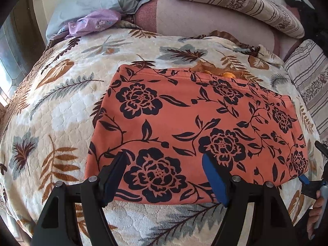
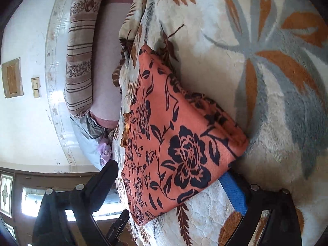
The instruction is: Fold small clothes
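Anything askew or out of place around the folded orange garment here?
Mostly tidy: the orange floral garment lies flat and squarely folded on the leaf-print blanket. One oddity: a crumpled orange-brown bit pokes out beyond its far edge, untucked. What it is I cannot tell.

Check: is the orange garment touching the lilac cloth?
Apart. Left wrist view: a wide stretch of leaf-print blanket lies between the orange garment and the lilac cloth.

Bedroom: bed blanket (image 1: 67, 102), pillows (image 1: 235, 2) (home).
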Demonstrator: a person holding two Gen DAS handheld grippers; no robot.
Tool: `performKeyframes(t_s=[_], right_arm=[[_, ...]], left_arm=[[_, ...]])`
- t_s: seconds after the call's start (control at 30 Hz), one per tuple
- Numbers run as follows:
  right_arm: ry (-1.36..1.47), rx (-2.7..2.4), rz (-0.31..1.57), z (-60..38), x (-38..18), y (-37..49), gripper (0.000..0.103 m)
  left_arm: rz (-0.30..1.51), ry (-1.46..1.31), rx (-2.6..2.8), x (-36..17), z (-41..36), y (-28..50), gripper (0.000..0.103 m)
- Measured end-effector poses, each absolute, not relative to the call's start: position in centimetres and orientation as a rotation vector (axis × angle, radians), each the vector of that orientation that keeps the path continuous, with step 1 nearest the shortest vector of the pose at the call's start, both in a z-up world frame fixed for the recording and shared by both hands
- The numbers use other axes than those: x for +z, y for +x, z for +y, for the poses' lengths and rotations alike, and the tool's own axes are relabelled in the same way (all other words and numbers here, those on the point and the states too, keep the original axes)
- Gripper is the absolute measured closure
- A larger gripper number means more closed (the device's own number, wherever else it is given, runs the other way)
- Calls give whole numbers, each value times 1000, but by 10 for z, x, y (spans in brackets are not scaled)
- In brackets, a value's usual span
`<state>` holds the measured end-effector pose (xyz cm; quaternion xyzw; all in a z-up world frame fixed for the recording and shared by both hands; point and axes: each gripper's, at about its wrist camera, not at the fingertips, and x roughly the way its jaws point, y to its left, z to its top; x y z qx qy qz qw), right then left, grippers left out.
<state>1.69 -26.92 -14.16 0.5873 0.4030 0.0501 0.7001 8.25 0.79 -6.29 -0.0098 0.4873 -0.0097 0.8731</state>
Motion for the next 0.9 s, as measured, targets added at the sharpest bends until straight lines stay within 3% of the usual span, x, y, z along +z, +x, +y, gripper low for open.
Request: performKeyframes(t_s=[0.17, 0.3, 0.57, 0.9], right_arm=[[1228, 67, 905, -269, -137, 23, 5], [1203, 61, 912, -267, -137, 26, 5], [1089, 60, 906, -264, -128, 31, 6], [1039, 52, 923, -264, -126, 36, 7]], left_arm=[[1000, -8, -47, -69, -11, 95, 23], [1080, 127, -28, -119, -28, 107, 20], [916, 17, -59, -65, -33, 100, 22], [1011, 129, -132, -111, -93, 119, 22]])
